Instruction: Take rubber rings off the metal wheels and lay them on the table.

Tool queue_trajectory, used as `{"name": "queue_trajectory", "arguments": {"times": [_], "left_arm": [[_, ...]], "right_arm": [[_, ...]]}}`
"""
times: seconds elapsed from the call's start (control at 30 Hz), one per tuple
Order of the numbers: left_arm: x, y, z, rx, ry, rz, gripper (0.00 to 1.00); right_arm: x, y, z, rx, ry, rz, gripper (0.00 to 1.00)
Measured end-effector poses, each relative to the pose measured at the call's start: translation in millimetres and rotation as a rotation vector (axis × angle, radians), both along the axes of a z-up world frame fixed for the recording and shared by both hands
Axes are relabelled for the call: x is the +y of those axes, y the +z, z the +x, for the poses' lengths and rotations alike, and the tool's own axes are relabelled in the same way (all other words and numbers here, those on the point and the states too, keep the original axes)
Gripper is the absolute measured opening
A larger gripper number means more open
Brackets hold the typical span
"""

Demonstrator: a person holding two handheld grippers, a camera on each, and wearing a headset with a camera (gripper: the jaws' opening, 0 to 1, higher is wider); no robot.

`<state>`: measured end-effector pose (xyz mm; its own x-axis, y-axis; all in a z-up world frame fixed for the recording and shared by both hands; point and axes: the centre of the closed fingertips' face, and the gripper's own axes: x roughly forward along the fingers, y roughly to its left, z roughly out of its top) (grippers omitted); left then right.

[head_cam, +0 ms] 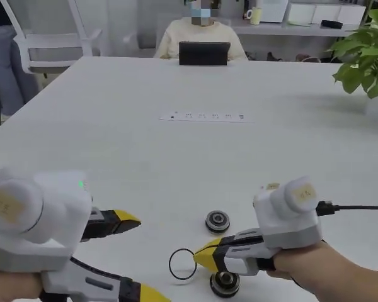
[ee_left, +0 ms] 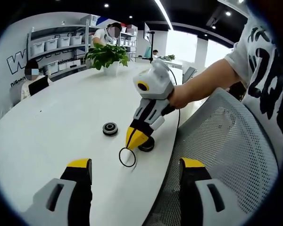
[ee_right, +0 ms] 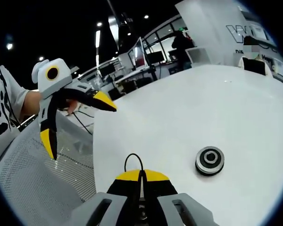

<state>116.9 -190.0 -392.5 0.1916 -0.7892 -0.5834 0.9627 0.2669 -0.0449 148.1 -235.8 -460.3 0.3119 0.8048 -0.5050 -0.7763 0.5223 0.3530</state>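
My right gripper [head_cam: 205, 255] is shut, pinching the edge of a thin black rubber ring [head_cam: 183, 263] just over the white table [head_cam: 189, 151]. In the right gripper view the ring [ee_right: 134, 163] loops out from the tips of that gripper [ee_right: 141, 175]. One metal wheel [head_cam: 225, 283] lies right under the right gripper, and a second wheel [head_cam: 218, 221] sits a little farther away. My left gripper [head_cam: 138, 257] is open and holds nothing, left of the ring. The left gripper view looks past its own gripper [ee_left: 136, 165] at the right gripper [ee_left: 132, 139], the ring [ee_left: 127, 157] and both wheels [ee_left: 110, 128] [ee_left: 146, 144].
A person sits at the far side behind a black laptop [head_cam: 203, 53]. A socket strip [head_cam: 203, 116] is set in the table's middle. A potted plant [head_cam: 365, 56] stands at the far right, a white chair [head_cam: 44, 38] at the far left. A mesh chair [ee_left: 217, 141] is by the near edge.
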Motion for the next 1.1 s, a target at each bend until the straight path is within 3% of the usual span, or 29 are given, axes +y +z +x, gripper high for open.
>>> {"name": "queue_trajectory", "arguments": {"times": [0.77, 1.1], "left_arm": [[7.7, -3.0, -2.0, -0.002, 0.002, 0.023, 0.76], [7.6, -3.4, -2.6, -0.001, -0.003, 0.026, 0.76]], "right_arm": [[0.2, -5.6, -0.1, -0.021, 0.010, -0.051, 0.00], [-1.8, -3.8, -1.5, -0.032, 0.008, -0.054, 0.05]]}}
